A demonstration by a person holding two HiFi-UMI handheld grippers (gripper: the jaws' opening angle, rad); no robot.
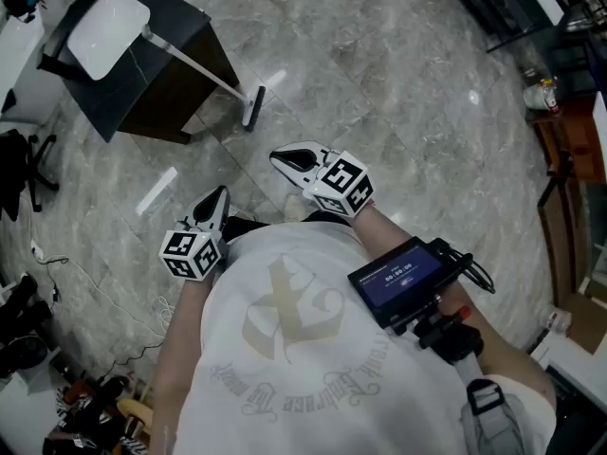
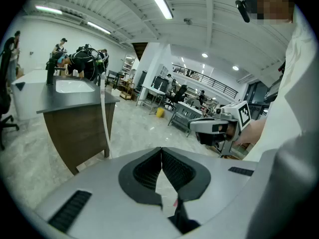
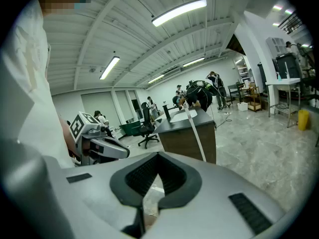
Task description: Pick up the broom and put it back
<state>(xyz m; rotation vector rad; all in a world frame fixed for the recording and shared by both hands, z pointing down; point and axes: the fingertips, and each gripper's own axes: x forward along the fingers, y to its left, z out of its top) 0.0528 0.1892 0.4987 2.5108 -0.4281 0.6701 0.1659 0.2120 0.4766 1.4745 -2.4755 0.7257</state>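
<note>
The broom leans against a dark counter. Its white handle slants up to the counter top and its head rests on the marble floor. In the gripper views the handle shows as a pale stick against the counter's side. Both grippers are held close to the person's chest, a step short of the broom. My left gripper is shut with nothing in it. My right gripper is also shut and empty, and sits slightly ahead of the left.
A white basin is set into the counter top. An office chair and cables lie at the left. Dark racks and shelves line the right side. Desks, chairs and people stand further back.
</note>
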